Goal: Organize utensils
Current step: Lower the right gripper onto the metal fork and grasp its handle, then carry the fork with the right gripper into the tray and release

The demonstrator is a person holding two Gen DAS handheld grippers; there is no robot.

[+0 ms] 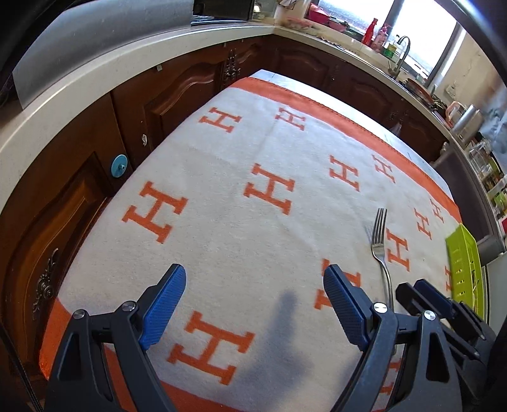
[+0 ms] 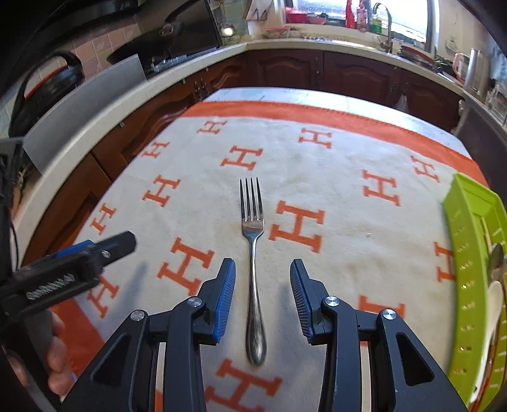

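A steel fork (image 2: 252,253) lies flat on the white and orange cloth (image 2: 317,177), tines pointing away from me. My right gripper (image 2: 263,269) hovers over its handle, open, one blue pad on each side and neither touching it. In the left wrist view the same fork (image 1: 381,250) lies right of my left gripper (image 1: 255,274), which is wide open above bare cloth. The right gripper (image 1: 421,290) shows there beside the fork's handle. A green slotted tray (image 2: 465,260) at the right edge holds a spoon (image 2: 496,263) and a white utensil.
The cloth (image 1: 253,177) covers a table ringed by dark wooden cabinets (image 1: 177,98) and a pale worktop (image 2: 317,44). A tap (image 2: 381,22), bottles and a kettle (image 2: 475,69) stand on the far counter. A hand (image 2: 58,358) holds the left gripper (image 2: 82,260) at the left.
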